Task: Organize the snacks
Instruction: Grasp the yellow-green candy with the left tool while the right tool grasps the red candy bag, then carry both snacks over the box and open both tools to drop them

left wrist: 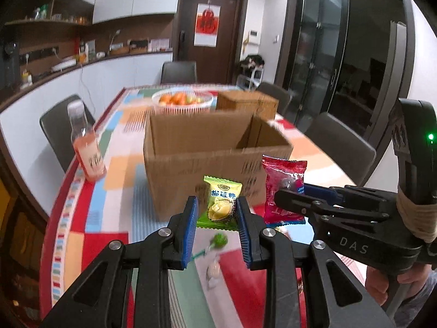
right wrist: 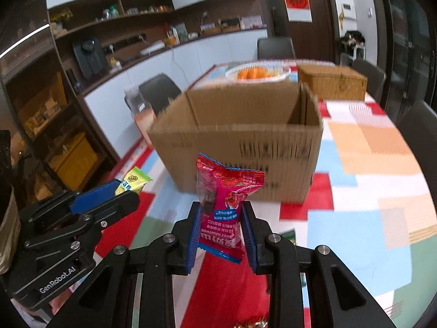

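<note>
My left gripper [left wrist: 217, 205] is shut on a green durian candy packet [left wrist: 221, 202], held upright above the table. My right gripper [right wrist: 220, 211] is shut on a red hawthorn snack packet [right wrist: 225, 205], also lifted. An open cardboard box [left wrist: 213, 155] stands just beyond both grippers; it fills the middle of the right wrist view too, cardboard box [right wrist: 240, 147]. In the left wrist view the right gripper [left wrist: 289, 194] shows at right with the red packet [left wrist: 282, 188]. A green lollipop [left wrist: 218, 242] and a pale wrapped candy [left wrist: 214, 269] lie on the table below.
A pink drink bottle [left wrist: 86, 147] stands left of the box. Behind it are a white basket of oranges [left wrist: 182, 99] and a wicker box [left wrist: 247, 104]. Dark chairs ring the colourful tablecloth [right wrist: 368, 191]. A gold-wrapped candy [right wrist: 251, 324] peeks at the bottom edge.
</note>
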A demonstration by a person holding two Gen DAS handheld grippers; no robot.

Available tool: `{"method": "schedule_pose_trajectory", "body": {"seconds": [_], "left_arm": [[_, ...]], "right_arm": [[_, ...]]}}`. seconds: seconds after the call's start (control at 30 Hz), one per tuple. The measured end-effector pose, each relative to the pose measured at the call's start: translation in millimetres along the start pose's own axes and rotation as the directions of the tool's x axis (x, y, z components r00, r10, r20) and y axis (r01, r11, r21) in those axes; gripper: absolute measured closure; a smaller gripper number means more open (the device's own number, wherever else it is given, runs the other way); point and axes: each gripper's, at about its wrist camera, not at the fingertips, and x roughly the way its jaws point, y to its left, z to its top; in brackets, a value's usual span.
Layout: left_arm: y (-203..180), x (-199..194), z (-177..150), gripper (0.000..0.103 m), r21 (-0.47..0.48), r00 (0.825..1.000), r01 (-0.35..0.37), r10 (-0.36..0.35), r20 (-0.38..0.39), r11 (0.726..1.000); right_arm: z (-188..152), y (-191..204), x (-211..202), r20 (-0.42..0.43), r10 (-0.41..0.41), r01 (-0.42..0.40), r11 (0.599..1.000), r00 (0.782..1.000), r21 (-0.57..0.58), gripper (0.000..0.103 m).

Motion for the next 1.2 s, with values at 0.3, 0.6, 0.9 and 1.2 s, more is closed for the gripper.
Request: {"method": "schedule_pose_trajectory", "body": {"seconds": [0.3, 0.6, 0.9, 1.2], "left_arm": [[-9.3, -6.8, 44.8, 0.074, 0.044, 0.995, -0.015, 0.01, 0.103, 0.999], [-4.0, 10.4, 83.3, 0.074, 0.058, 0.992, -0.029, 0.021, 0.128, 0.998], [11.1, 48.6, 105.0, 0.074, 0.032, 0.997, -0.03, 0.028, 0.069, 0.999], [22.1, 93.0, 113.0, 0.063, 0.032, 0.995, -0.093, 0.094, -0.018, 0.995]], "right_arm": [[39.4, 0.2, -18.7, 0.119, -0.001, 0.001, 1.0, 0.993, -0.002, 0.073], [77.8, -6.4, -20.0, 0.199, -0.024, 0.025, 1.0, 0.98, -0.004, 0.073], [107.8, -18.6, 15.4, 0.157, -0.029, 0.03, 1.0, 0.987, 0.001, 0.073], [118.4, -27.3, 43.8, 0.107, -0.053, 0.052, 0.999, 0.993, 0.014, 0.07]]}}
